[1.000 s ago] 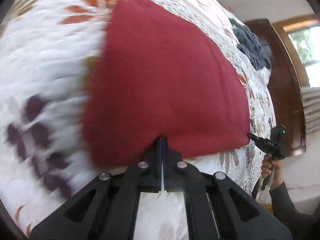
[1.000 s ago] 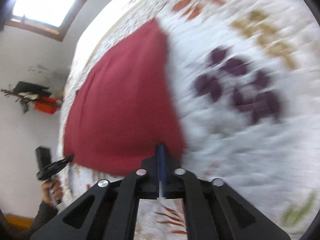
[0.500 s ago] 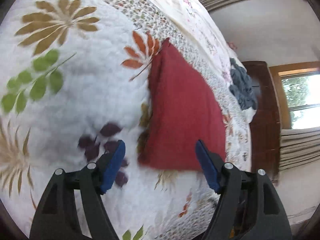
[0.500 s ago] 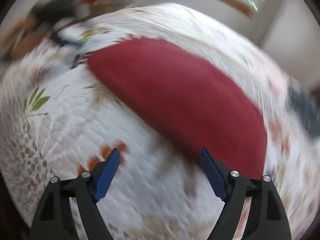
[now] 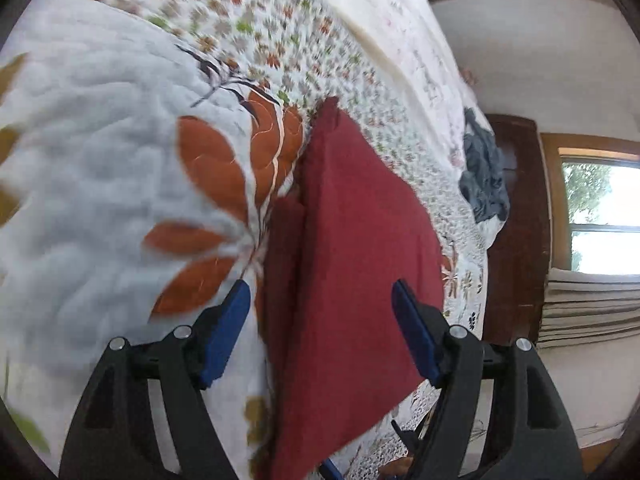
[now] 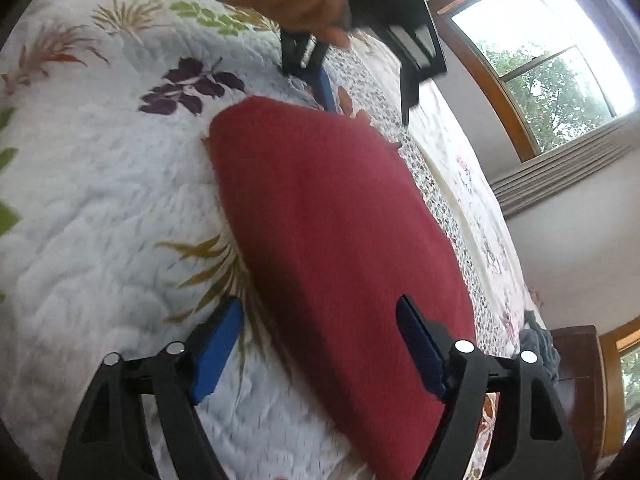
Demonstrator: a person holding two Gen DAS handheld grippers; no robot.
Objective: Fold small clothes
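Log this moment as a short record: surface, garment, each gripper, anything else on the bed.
surface: quilt, white with leaf prints
garment: red cloth, lying flat on the quilt, folded with a layered edge showing in the left wrist view
left gripper: open, empty, over one end of the cloth
right gripper: open, empty, over the opposite end
other: grey clothes, a heap at the far edge of the bed

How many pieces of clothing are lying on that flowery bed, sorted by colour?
Red folded cloth: 1
Grey-blue crumpled garment: 1
Total: 2, both lying on the white leaf-patterned quilt.
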